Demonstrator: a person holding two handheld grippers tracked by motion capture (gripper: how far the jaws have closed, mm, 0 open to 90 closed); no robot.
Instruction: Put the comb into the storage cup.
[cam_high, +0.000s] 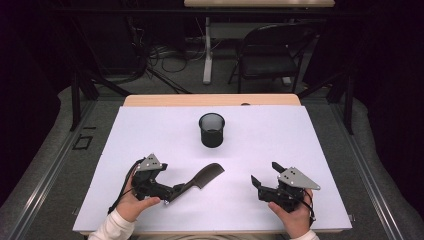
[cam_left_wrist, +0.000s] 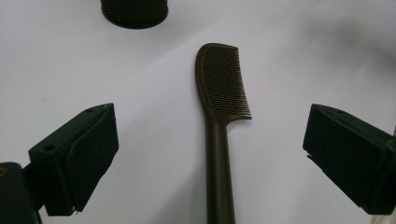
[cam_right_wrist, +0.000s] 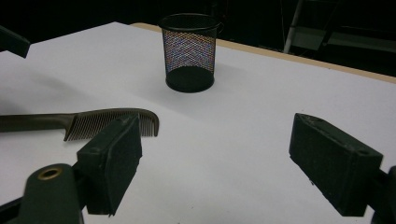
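— What's in front of you?

— The bench (cam_high: 280, 135), white on top, takes up most of what I see. Toward its far middle stands a black mesh cup (cam_high: 211, 130), upright and by itself.

— And the comb?

— The dark comb (cam_high: 200, 178) lies flat on the bench, nearer to me than the cup and well apart from it, with its teeth end pointing toward the cup. Its handle runs back between the fingers of my left gripper (cam_high: 172, 192).

— Are you holding it?

— No. My left fingers (cam_left_wrist: 77, 161) are spread wide on either side of the handle and don't touch it.

— Your other hand?

— My right gripper (cam_high: 264, 174) sits off to the right, its fingers (cam_right_wrist: 109, 161) also spread wide with nothing between them.
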